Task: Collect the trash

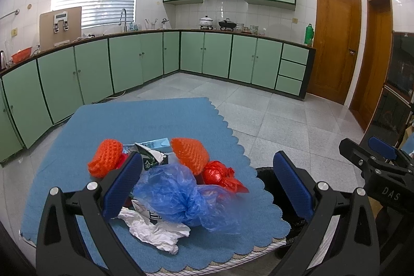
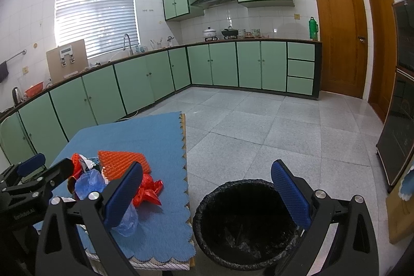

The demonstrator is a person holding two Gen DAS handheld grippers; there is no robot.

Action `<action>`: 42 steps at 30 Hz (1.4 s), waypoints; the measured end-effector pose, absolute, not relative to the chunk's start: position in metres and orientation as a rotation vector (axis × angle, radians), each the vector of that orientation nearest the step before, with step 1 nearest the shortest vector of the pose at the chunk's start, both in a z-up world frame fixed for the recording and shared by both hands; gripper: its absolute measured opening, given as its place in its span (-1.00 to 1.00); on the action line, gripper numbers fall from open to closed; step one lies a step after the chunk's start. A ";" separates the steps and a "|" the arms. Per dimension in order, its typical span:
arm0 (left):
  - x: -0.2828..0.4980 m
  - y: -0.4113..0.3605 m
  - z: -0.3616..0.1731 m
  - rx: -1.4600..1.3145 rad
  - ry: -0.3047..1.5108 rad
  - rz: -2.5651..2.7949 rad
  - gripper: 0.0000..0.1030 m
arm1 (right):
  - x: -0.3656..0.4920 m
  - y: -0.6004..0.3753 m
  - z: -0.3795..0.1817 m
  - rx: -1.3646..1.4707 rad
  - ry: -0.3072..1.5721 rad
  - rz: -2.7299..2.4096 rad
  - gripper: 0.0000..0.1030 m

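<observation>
A pile of trash lies on the blue mat [image 1: 145, 120]: a blue plastic bag [image 1: 181, 198], a red plastic bag [image 1: 222, 176], two orange foam nets [image 1: 190, 153], crumpled white paper [image 1: 155, 228] and a torn carton [image 1: 150, 155]. My left gripper [image 1: 207, 190] is open above the pile, empty. My right gripper [image 2: 207, 195] is open and empty, hovering over the black-lined trash bin [image 2: 245, 221] on the floor right of the table. The pile also shows in the right wrist view, with the red bag [image 2: 147, 192] nearest.
The table's scalloped mat edge [image 2: 185, 172] borders the bin. Grey tiled floor [image 2: 258, 126] stretches to green cabinets [image 2: 145, 84] and wooden doors [image 2: 339, 38]. A dark cabinet [image 2: 401, 120] stands at the right.
</observation>
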State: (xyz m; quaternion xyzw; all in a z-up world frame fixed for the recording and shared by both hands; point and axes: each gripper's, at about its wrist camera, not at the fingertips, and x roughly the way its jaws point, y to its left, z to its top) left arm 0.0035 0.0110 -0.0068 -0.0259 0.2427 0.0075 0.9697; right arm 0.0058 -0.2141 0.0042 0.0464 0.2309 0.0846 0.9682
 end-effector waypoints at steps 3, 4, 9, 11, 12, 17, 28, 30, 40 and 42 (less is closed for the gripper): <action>0.005 0.022 -0.005 -0.049 0.480 0.034 0.90 | 0.011 -0.207 0.002 0.089 0.467 0.181 0.88; 0.008 0.026 -0.005 -0.046 0.476 0.041 0.90 | 0.012 -0.205 0.001 0.088 0.468 0.185 0.88; 0.015 0.062 -0.009 -0.054 0.473 0.114 0.90 | 0.023 -0.189 -0.004 0.085 0.475 0.216 0.88; 0.016 0.078 -0.012 -0.046 0.470 0.161 0.90 | 0.028 -0.182 -0.009 0.089 0.479 0.230 0.88; 0.016 0.085 -0.013 -0.047 0.471 0.180 0.90 | 0.030 -0.179 -0.010 0.090 0.482 0.236 0.88; 0.016 0.120 -0.020 -0.061 0.473 0.263 0.90 | 0.043 -0.153 -0.019 0.075 0.491 0.278 0.84; 0.025 0.170 -0.036 -0.087 0.523 0.338 0.90 | 0.077 -0.088 -0.035 0.039 0.518 0.361 0.75; 0.029 0.175 -0.039 -0.094 0.531 0.339 0.90 | 0.085 -0.077 -0.039 0.036 0.531 0.379 0.73; 0.050 0.193 -0.054 -0.103 0.570 0.346 0.79 | 0.117 -0.037 -0.066 -0.001 0.617 0.434 0.58; 0.055 0.195 -0.056 -0.105 0.577 0.337 0.78 | 0.120 -0.033 -0.069 -0.003 0.627 0.440 0.55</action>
